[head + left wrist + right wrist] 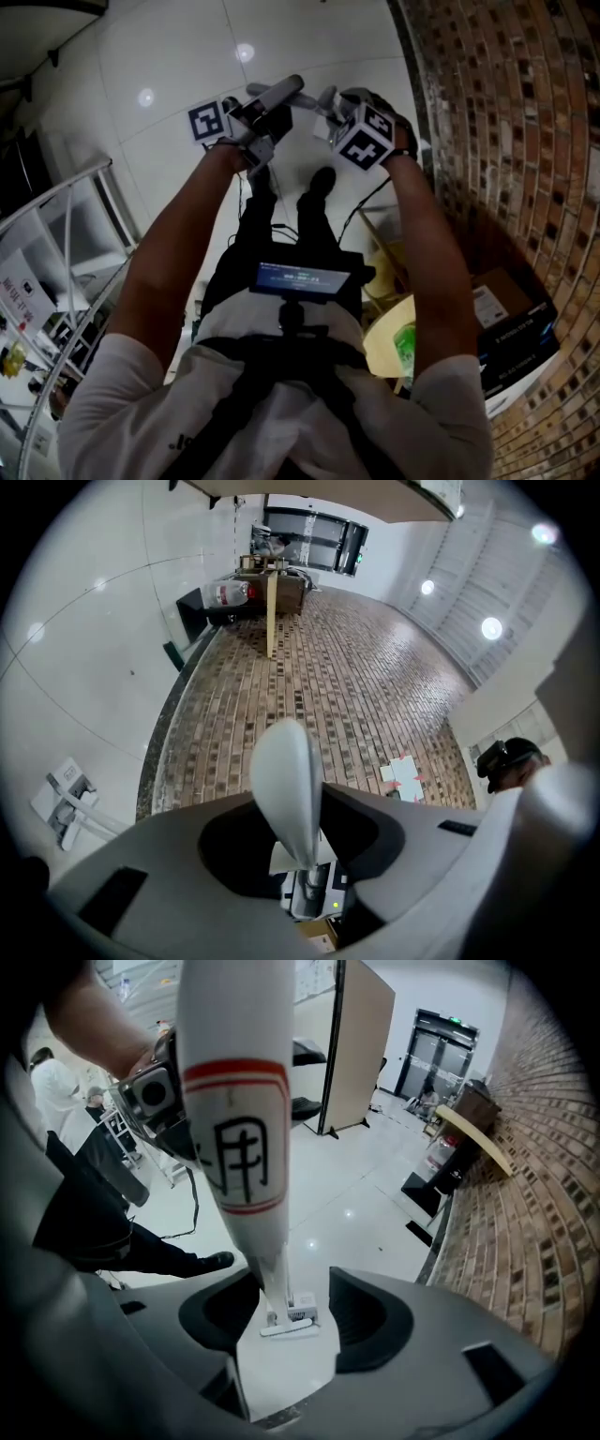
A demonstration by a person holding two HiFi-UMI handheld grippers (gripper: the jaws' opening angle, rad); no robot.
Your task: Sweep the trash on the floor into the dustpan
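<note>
- The white floor (375,1194) fills most of the right gripper view, and a brick wall (506,141) runs along its edge. No trash shows on it in any view.
- A long white handle (234,1101) with red bands stands steeply over the floor in front of the person.
- The left gripper (302,832) has its jaws narrow, closed on the handle's rounded top.
- The right gripper (292,1288) points steeply down along the handle with its jaws wide. The shaft runs between them, and no pad seems to press on it.
- A small white head (286,1321) sits on the floor at the handle's foot; I cannot tell whether it is a broom or a dustpan.
- The step in hand, as I judge it, is getting a two-handed hold on the tool; no sweeping has begun.
- The next move calls for the right jaws to close on the shaft below the left grip, then for finding the trash and lining the head up with it.
</note>
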